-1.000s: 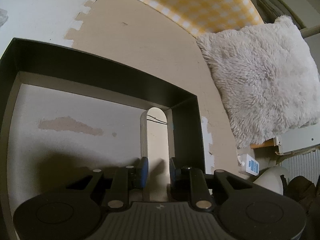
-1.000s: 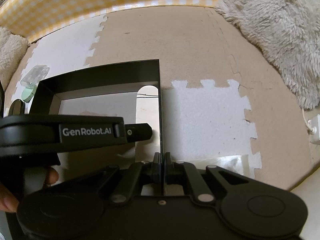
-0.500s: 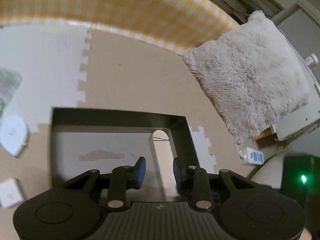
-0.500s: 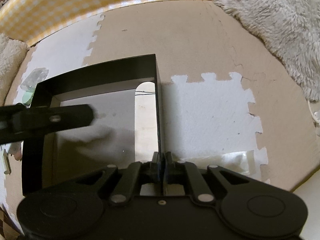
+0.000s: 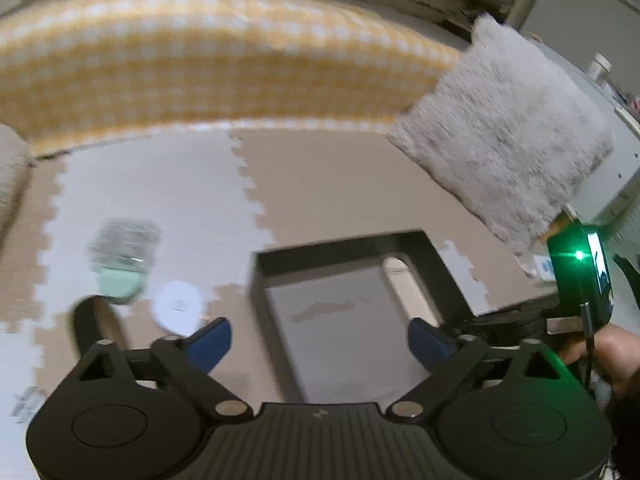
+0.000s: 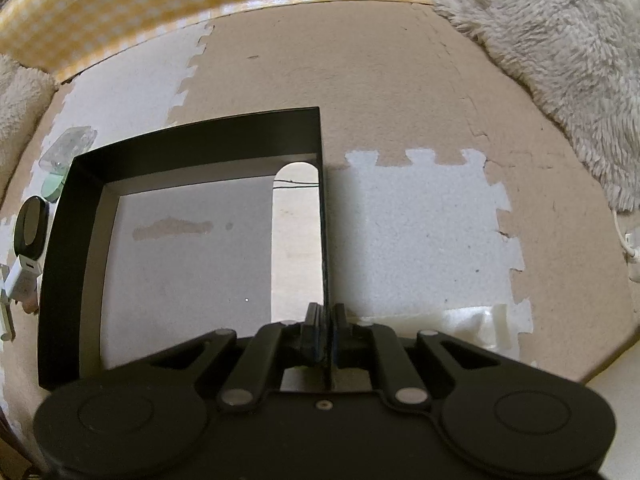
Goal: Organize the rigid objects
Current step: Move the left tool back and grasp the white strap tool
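A floor of interlocking foam tiles [image 6: 400,92], beige and white, lay beneath everything, with a yellow-checked cushion edge [image 6: 120,12] along the far side and a shaggy grey pillow [image 6: 560,60] to the right.

The black box [image 6: 72,240], an open tray with upright walls, sat on those tiles. Inside it a pale wooden board [image 6: 296,240] with a rounded top lay flat against the right wall. The right gripper [image 6: 326,320] was pressed together on that right wall, pinching its thin edge between the pads and steadying the box.

The left gripper [image 5: 320,340] was above the box's near-left corner, its jaws opening wide with nothing between them; its view was blurred. Left of the box lay the loose items: a clear case with a green base [image 5: 120,276], a round white disc [image 5: 178,306], a black ring-shaped object [image 5: 92,328], and, in the right wrist view, a small white adapter [image 6: 24,276].

The step in hand seemed to be fetching the next piece. To do it well, the right pinch had to stay firm so the box would not slide. The left jaws should have straddled one item squarely. The disc lay low and flat and looked awkward to pinch, so it would need an approach from straight above. Each piece was best set beside the board, not on it.
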`<state>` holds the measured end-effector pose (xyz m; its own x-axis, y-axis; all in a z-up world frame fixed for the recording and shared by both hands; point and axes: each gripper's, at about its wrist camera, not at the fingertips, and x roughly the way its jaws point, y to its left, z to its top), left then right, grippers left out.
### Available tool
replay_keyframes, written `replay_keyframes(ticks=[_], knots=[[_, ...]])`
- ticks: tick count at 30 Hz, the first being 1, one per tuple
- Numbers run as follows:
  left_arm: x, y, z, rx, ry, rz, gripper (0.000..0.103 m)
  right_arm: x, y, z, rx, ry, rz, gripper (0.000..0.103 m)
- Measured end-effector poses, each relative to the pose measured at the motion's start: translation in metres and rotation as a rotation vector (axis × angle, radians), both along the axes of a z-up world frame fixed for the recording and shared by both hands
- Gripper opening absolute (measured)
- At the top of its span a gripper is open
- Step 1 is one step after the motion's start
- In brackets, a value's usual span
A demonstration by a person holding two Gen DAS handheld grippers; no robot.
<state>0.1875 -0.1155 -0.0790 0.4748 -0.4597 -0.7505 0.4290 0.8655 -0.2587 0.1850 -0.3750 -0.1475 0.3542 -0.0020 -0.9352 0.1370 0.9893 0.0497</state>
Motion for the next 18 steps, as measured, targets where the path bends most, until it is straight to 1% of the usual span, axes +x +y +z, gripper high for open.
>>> replay_keyframes(ticks=[2,5,8,10,15,18], knots=[[-0.002,0.015,0.006,0.021,-0.038,0.029,0.103,0.000,0.001,0.000,-0.007,0.001,0.005,0.008],[-0.004,0.033,0.014,0.069,-0.093,0.057,0.103,0.001,0.002,0.000,-0.013,0.002,0.007,0.008],[-0.003,0.054,0.015,0.122,-0.134,0.092,0.103,0.001,0.004,0.000,-0.019,0.003,0.010,0.008],[-0.001,0.068,0.013,0.146,-0.146,0.115,0.103,0.001,0.004,0.000,-0.022,0.004,0.012,0.008],[0.003,0.106,0.005,0.174,-0.148,0.195,0.103,0.002,0.005,0.000,-0.025,0.004,0.013,0.008],[0.005,0.126,-0.002,0.195,-0.117,0.233,0.103,0.001,0.005,0.000,-0.027,0.004,0.015,0.008]])
